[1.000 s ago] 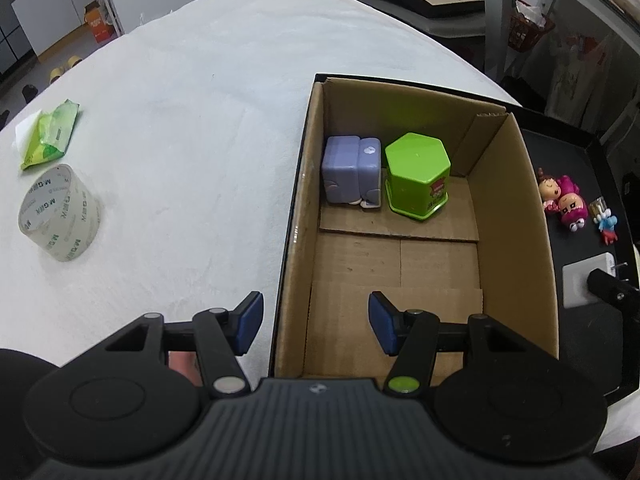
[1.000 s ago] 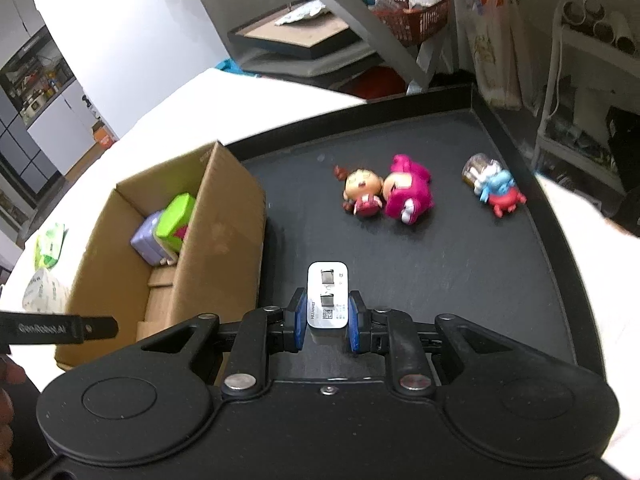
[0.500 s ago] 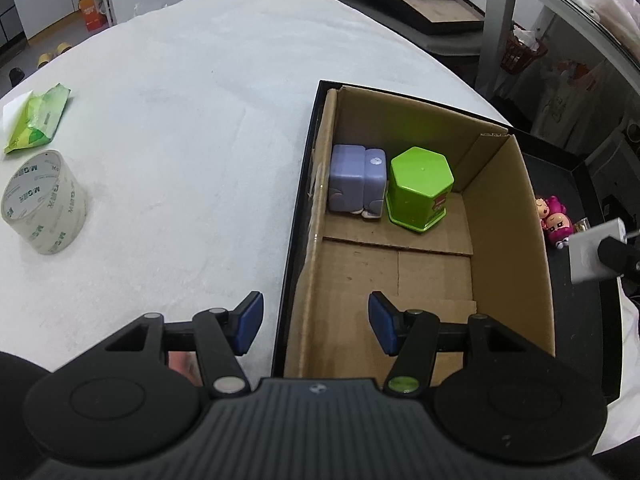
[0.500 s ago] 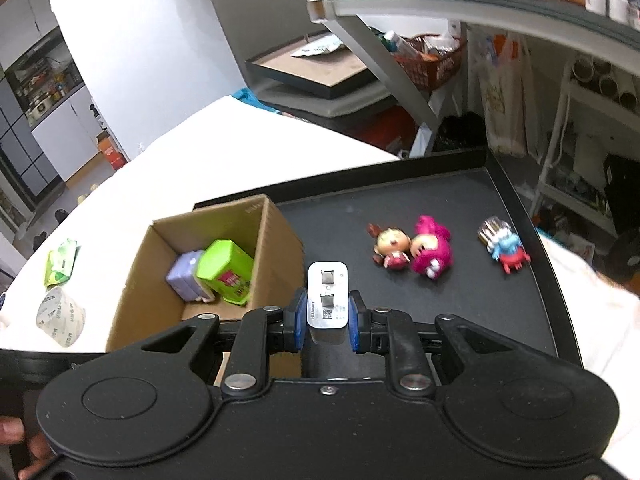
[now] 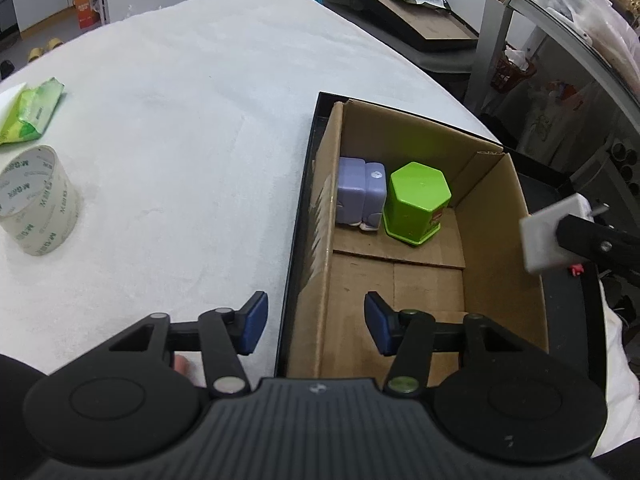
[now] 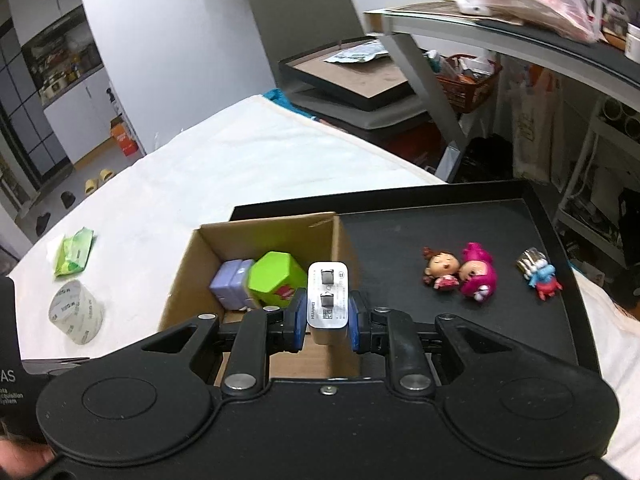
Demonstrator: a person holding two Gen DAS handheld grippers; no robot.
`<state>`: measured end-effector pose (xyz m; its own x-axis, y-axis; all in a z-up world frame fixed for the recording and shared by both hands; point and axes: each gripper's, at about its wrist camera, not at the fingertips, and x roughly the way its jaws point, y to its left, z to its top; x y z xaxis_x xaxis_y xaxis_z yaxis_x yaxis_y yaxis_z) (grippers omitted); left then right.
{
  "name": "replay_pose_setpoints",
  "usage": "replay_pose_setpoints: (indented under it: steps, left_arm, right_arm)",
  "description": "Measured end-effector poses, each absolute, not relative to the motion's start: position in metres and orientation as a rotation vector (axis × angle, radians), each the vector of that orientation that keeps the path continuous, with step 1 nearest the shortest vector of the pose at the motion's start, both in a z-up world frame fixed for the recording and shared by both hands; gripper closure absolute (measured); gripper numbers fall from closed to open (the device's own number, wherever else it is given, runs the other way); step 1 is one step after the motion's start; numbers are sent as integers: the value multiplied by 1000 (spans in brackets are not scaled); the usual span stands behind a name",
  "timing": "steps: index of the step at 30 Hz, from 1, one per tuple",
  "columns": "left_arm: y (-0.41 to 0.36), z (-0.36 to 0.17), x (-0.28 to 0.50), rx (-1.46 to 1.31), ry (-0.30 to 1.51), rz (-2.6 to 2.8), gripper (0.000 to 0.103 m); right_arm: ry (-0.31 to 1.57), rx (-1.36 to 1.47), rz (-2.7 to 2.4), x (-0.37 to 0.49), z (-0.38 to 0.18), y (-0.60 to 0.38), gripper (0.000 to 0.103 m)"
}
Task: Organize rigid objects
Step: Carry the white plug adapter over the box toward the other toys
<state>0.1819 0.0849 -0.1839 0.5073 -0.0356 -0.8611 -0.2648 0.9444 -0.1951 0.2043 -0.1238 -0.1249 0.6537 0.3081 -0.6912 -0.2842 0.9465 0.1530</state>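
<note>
An open cardboard box (image 5: 500,240) stands in a black tray (image 6: 440,220). At its far end sit a purple block (image 5: 356,196) and a green hexagonal container (image 5: 416,204). My right gripper (image 6: 327,320) is shut on a white charger plug (image 6: 328,294), held in the air over the box's right wall (image 6: 344,248). In the left wrist view the charger (image 5: 548,236) hangs beside that wall. My left gripper (image 5: 316,320) straddles the box's near left wall; its jaws are closing and the pads do not touch the cardboard.
Two doll figurines (image 6: 460,274) and a small blue-and-red toy (image 6: 540,274) lie on the tray right of the box. A tape roll (image 5: 36,208) and a green packet (image 5: 28,116) lie on the white cloth at the left. A metal shelf frame (image 6: 432,92) stands behind.
The right gripper has lifted the charger off the tray and carried it left, up to the box's right wall. The left gripper's view has shifted slightly and its jaws look a little narrower.
</note>
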Motion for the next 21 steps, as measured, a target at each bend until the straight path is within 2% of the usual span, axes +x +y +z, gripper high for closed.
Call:
replay_pose_setpoints:
  steps: [2,4,7,21]
  left_arm:
    - [90,-185,181,-343,1031,142,59]
    - [93,-187,181,-360,1039,148,77]
    - [95,-190,181,-378,1042,126,89]
    - [107,-192,179,-436,1034,96,88]
  right_arm:
    - [792,18,345,204,-124,-113,83]
    - [793,5,355,204,-123,-103,83]
    - [800,-9,363,204,-124,-91,83]
    - [837,-58,379,207,-129,-47,82]
